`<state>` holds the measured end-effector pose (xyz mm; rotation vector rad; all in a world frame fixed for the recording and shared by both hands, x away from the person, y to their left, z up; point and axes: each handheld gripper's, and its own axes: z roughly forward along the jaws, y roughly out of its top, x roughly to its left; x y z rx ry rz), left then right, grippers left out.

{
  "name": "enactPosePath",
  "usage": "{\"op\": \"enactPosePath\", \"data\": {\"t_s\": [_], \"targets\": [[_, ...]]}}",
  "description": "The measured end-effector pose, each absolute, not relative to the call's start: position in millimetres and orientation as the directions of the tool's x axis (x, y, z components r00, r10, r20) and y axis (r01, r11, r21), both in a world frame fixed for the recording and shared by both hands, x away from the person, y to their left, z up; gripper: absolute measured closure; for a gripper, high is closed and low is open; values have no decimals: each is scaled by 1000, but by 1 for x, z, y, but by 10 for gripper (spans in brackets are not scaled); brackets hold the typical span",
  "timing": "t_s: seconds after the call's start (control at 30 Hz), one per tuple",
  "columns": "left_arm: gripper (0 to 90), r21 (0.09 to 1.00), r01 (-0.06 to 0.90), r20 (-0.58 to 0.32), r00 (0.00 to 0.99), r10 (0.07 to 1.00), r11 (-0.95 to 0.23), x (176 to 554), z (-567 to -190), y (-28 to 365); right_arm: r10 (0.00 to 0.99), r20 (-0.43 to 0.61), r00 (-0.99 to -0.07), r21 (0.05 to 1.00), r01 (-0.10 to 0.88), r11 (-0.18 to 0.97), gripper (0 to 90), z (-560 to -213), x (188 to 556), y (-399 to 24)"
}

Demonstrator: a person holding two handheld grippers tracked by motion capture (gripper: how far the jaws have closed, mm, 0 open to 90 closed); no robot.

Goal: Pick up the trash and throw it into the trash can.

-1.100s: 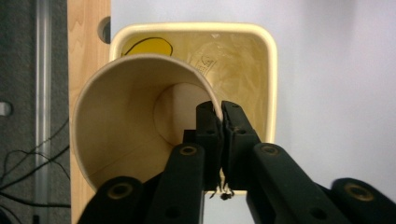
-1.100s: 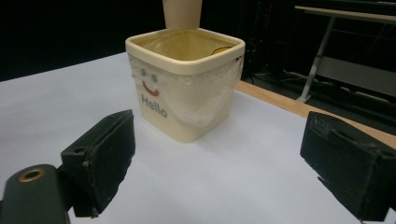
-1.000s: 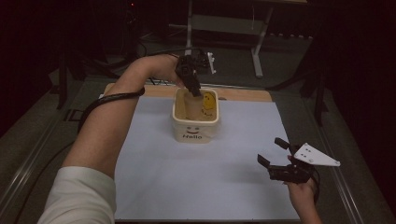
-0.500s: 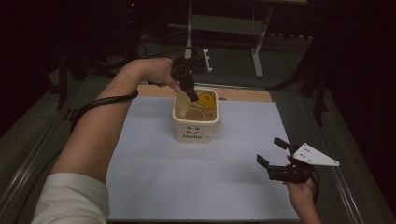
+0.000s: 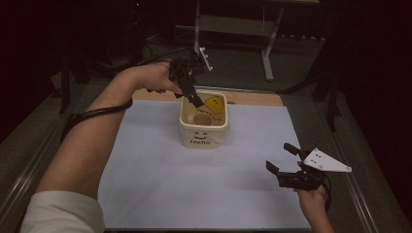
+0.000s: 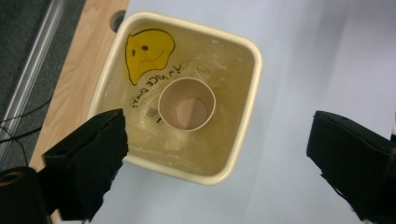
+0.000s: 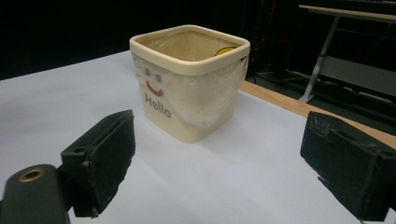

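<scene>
A cream square bin [image 5: 204, 138] with "Hello" and a smiley on its front stands on the white sheet, lined with clear plastic. A brown paper cup [image 5: 203, 119] stands upright inside it, mouth up. My left gripper [image 5: 197, 103] hangs over the bin's far left rim, pointing down. Its jaws have just been opening and stand wide apart, with nothing between them. In the left gripper view the cup [image 6: 187, 105] sits free in the bin [image 6: 243, 140], below my left gripper [image 6: 217, 128]. My right gripper [image 5: 278, 156] rests open near the front right, facing the bin [image 7: 187, 107].
The white sheet [image 5: 160, 170] covers most of the table. A strip of wooden board [image 5: 252, 98] shows behind the bin. Metal rails run along both table sides. A metal stand [image 5: 266, 48] is on the floor beyond the table. A cable trails along the left forearm.
The left hand and its gripper have shifted a little to the left above the bin. The right gripper has stayed where it was.
</scene>
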<state>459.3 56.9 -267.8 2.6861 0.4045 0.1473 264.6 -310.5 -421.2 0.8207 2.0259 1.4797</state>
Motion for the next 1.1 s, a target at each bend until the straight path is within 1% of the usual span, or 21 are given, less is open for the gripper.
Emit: {"op": "enactPosePath", "data": {"t_s": [0.03, 0.07, 0.2, 0.23, 0.33, 0.47, 0.53, 0.57, 0.63, 0.77, 0.8, 0.93, 1.1], "targets": [[49, 423, 271, 29, 950, 312, -865, 459, -268, 58, 718, -41, -695, 958, 177, 226, 100, -421, 265, -310], [22, 429, 271, 31, 949, 314, -862, 458, -268, 60, 718, -39, -695, 958, 179, 226, 101, -421, 265, -310], [20, 449, 275, 25, 947, 320, -850, 453, -268, 66, 715, -38, -698, 957, 180, 227, 100, -422, 264, -309], [3, 459, 278, 14, 947, 320, -844, 452, -268, 67, 714, -42, -699, 957, 178, 231, 101, -421, 264, -309], [3, 498, 267, 3, 951, 309, -825, 444, -267, 72, 713, -42, -700, 956, 180, 233, 100, -422, 264, -308], [2, 519, 250, 10, 954, 299, -817, 433, -269, 77, 710, -45, -703, 955, 179, 237, 101, -422, 264, -307], [2, 541, 254, -6, 955, 298, -802, 428, -268, 82, 708, -43, -705, 954, 182, 239, 101, -422, 264, -306], [2, 552, 250, 6, 953, 303, -796, 425, -268, 85, 708, -45, -705, 954, 179, 239, 100, -422, 264, -306], [2, 574, 251, -11, 954, 299, -779, 420, -268, 91, 707, -44, -706, 955, 180, 238, 100, -422, 264, -305], [2, 583, 250, -12, 954, 300, -773, 415, -270, 97, 705, -46, -708, 955, 177, 240, 101, -422, 264, -305], [2, 589, 255, -12, 951, 308, -766, 409, -272, 106, 705, -46, -708, 955, 177, 240, 101, -422, 264, -305], [2, 617, 258, -20, 950, 313, -744, 399, -273, 118, 704, -44, -709, 955, 177, 238, 101, -422, 265, -305], [2, 620, 258, -20, 949, 314, -741, 386, -279, 130, 702, -46, -711, 954, 178, 242, 101, -422, 265, -304]]}}
